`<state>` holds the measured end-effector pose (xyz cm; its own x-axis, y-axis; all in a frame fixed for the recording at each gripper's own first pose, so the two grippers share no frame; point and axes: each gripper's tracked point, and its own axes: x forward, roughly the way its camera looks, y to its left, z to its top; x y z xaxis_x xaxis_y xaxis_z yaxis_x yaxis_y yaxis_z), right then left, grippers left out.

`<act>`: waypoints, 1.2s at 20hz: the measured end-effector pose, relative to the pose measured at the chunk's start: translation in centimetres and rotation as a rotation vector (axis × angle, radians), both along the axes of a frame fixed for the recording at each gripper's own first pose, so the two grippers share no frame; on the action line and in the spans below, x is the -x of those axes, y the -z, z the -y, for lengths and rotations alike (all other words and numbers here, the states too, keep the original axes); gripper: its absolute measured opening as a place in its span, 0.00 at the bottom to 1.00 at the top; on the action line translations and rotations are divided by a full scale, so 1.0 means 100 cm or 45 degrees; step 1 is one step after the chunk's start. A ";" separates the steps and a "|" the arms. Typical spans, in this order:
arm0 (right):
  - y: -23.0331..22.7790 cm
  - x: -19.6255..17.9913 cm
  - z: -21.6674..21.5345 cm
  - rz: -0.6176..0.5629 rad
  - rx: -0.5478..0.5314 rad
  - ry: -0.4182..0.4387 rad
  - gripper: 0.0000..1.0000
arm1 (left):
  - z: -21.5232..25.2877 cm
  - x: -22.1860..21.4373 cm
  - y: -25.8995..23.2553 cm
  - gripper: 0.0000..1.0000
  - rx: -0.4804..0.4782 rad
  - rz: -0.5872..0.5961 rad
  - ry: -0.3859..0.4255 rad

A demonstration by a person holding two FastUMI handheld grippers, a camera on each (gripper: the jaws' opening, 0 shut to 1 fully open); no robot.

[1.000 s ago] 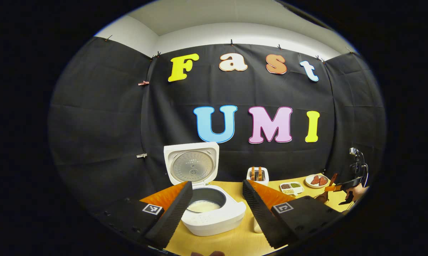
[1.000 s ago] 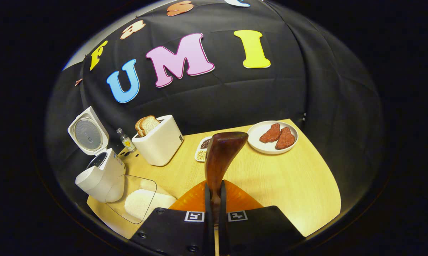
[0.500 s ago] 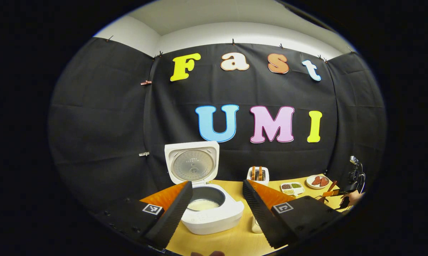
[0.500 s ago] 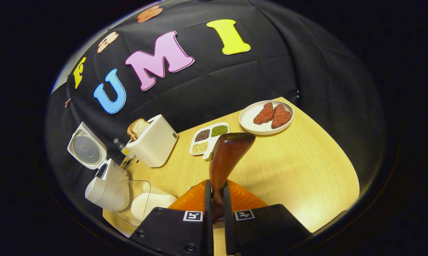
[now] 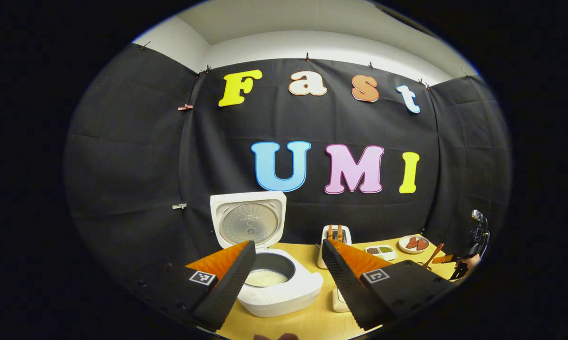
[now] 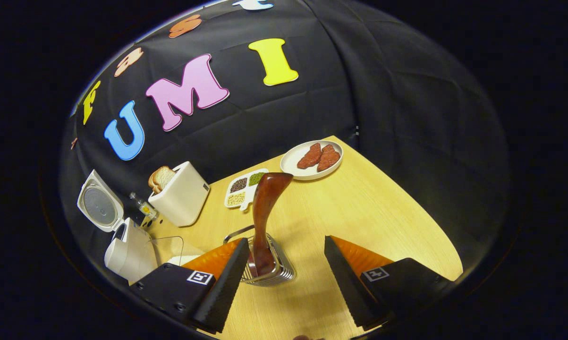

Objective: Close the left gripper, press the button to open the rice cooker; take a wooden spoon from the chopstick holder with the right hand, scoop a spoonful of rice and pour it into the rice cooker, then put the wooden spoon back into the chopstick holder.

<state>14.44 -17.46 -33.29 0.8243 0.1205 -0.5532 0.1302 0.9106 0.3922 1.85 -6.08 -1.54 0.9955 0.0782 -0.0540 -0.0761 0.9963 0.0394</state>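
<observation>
The white rice cooker (image 5: 284,290) stands with its lid (image 5: 249,218) up and rice in its pot. My left gripper (image 5: 288,278) hangs open in front of it, touching nothing. In the right gripper view, the dark wooden spoon (image 6: 265,208) stands bowl up in the metal chopstick holder (image 6: 267,267). My right gripper (image 6: 286,276) is open just behind the holder, its fingers apart from the spoon. The cooker (image 6: 125,250) appears at the left there, with a clear rice container (image 6: 173,248) beside it. Far right in the left gripper view I see the right gripper (image 5: 458,264) and the spoon (image 5: 432,257).
A white toaster (image 6: 180,198) with bread, a small bottle (image 6: 142,208), a divided dish of beans (image 6: 243,189) and a plate of red meat pieces (image 6: 312,158) sit on the wooden table (image 6: 383,226). The table's right edge lies close to the plate.
My right gripper lowered the spoon into the chopstick holder, opened, and let it go. The left gripper stayed open and drifted slightly.
</observation>
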 end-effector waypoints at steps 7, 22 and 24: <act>-0.048 0.049 -0.002 0.086 0.167 0.008 0.98 | -0.035 -0.042 -0.029 0.97 -0.030 0.103 -0.030; -0.143 0.096 -0.046 0.241 0.266 0.024 0.98 | -0.120 -0.211 -0.086 0.96 0.015 0.219 -0.118; -0.146 0.106 -0.051 0.233 0.283 0.018 0.98 | -0.132 -0.241 -0.075 1.00 0.046 0.189 -0.131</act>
